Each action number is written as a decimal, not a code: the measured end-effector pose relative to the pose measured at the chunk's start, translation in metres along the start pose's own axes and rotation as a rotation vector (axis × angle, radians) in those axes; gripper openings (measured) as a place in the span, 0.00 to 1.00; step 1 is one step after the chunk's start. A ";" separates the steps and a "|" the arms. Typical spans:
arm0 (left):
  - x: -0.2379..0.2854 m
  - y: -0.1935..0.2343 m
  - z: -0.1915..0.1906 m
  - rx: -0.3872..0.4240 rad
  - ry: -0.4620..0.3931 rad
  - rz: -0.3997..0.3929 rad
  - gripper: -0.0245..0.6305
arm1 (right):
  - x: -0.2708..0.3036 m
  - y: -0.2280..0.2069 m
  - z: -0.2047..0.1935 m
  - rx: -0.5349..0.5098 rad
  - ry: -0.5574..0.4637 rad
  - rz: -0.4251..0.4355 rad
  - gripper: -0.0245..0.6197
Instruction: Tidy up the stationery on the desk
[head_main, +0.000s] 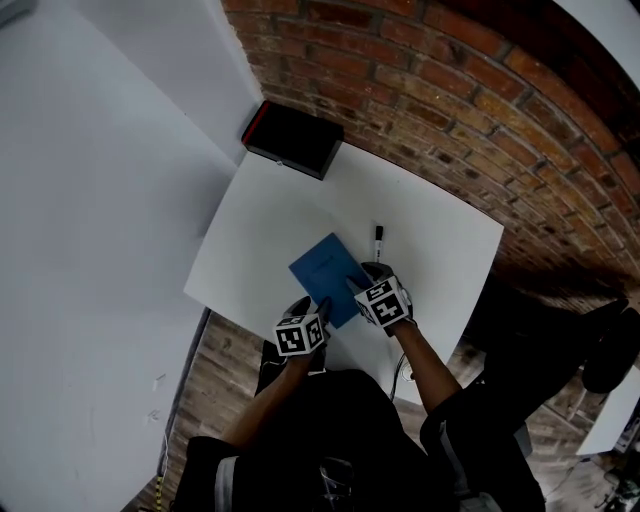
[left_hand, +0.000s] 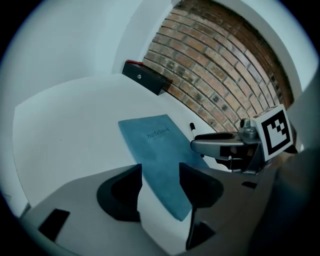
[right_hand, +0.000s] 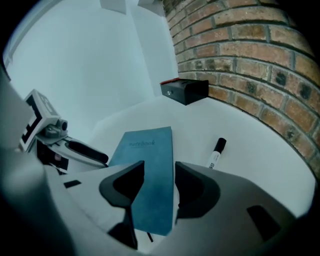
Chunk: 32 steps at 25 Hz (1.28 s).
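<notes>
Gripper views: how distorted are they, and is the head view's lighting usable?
Left gripper view: strong fisheye, the red-brown brick wall bows into an arc, corners black. Right gripper view: same bending, yet the blue rectangular notebook is sharp. Head view: dim overall, the white square desk evenly lit, no glare.

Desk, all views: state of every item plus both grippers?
notebook: closed, flat on the desk, cover up.
marker: cap on, lying flat right of the notebook, apart from it.
black box: looks closed, at the desk's far corner by the brick wall.
left gripper: open, fingers above the notebook's near end, gripping nothing.
right gripper: open, fingers above the notebook's near end, gripping nothing.
</notes>
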<state>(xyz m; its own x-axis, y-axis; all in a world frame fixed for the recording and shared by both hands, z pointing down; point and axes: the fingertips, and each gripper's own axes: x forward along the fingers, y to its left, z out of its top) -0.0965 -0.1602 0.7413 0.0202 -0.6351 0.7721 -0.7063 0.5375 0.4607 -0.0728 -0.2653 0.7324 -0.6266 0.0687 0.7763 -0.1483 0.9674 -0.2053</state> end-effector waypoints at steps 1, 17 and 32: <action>0.002 0.000 -0.002 -0.019 0.005 -0.006 0.38 | 0.002 -0.001 -0.002 0.011 0.011 0.008 0.32; 0.009 0.013 -0.004 -0.128 0.052 0.048 0.34 | 0.017 0.001 -0.023 0.053 0.122 0.000 0.32; 0.002 0.042 0.017 -0.030 0.079 0.059 0.14 | 0.012 0.006 -0.026 0.203 0.148 -0.050 0.18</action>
<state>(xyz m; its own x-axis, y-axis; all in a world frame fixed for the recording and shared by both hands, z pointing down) -0.1379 -0.1481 0.7549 0.0361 -0.5567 0.8300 -0.6862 0.5900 0.4255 -0.0612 -0.2525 0.7560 -0.4978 0.0715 0.8643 -0.3365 0.9026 -0.2685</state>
